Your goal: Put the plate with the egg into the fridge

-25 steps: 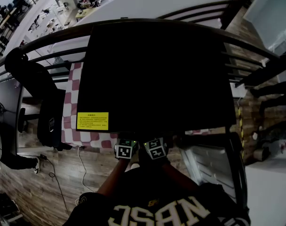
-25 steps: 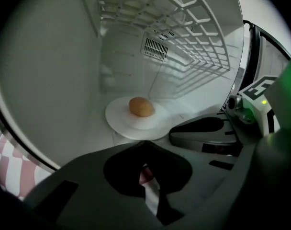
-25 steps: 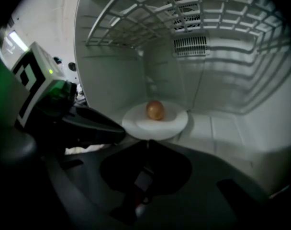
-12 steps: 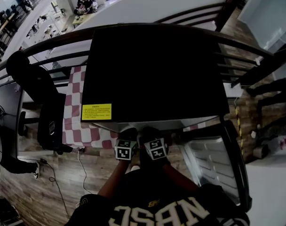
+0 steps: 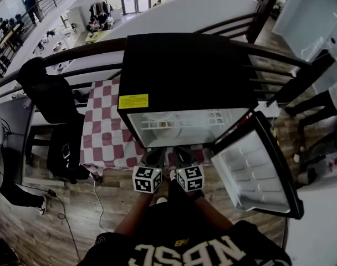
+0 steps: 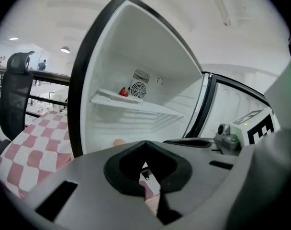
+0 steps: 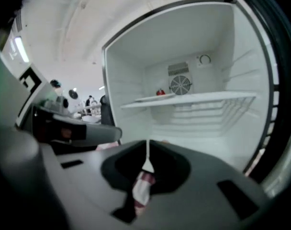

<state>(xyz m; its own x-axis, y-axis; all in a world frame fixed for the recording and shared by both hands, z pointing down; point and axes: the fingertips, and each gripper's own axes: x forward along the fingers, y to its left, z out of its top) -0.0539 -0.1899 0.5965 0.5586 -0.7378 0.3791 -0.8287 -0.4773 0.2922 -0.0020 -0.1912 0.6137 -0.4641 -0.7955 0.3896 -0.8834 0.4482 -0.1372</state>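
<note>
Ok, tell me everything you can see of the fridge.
The fridge is a black box with a yellow label on top. Its door stands swung wide to the right in the head view. Inside is white: one shelf bearing a small red object, a fan at the back. A checked cloth lies beside it.

fridge (image 5: pixel 185 65): one.
fridge door (image 5: pixel 251 170): one, at the right of the fridge.
grippers: two, the left gripper (image 6: pixel 145 147) and the right gripper (image 7: pixel 148 145), both in front of the fridge.
marker cubes: two, one (image 5: pixel 148 180) on the left gripper and one (image 5: pixel 190 178) on the right gripper.
wire shelf (image 7: pixel 188 99): one, inside the fridge.
fan grille (image 7: pixel 180 85): one, on the fridge's back wall.
round knob (image 7: pixel 204 59): one, on the fridge's back wall.
small red thing (image 6: pixel 123 92): one, inside the fridge.
yellow label (image 5: pixel 133 101): one, on top of the fridge.
chequered cloth (image 5: pixel 105 132): one, left of the fridge.
black chair (image 5: pixel 46 98): one, left of the fridge.
</note>
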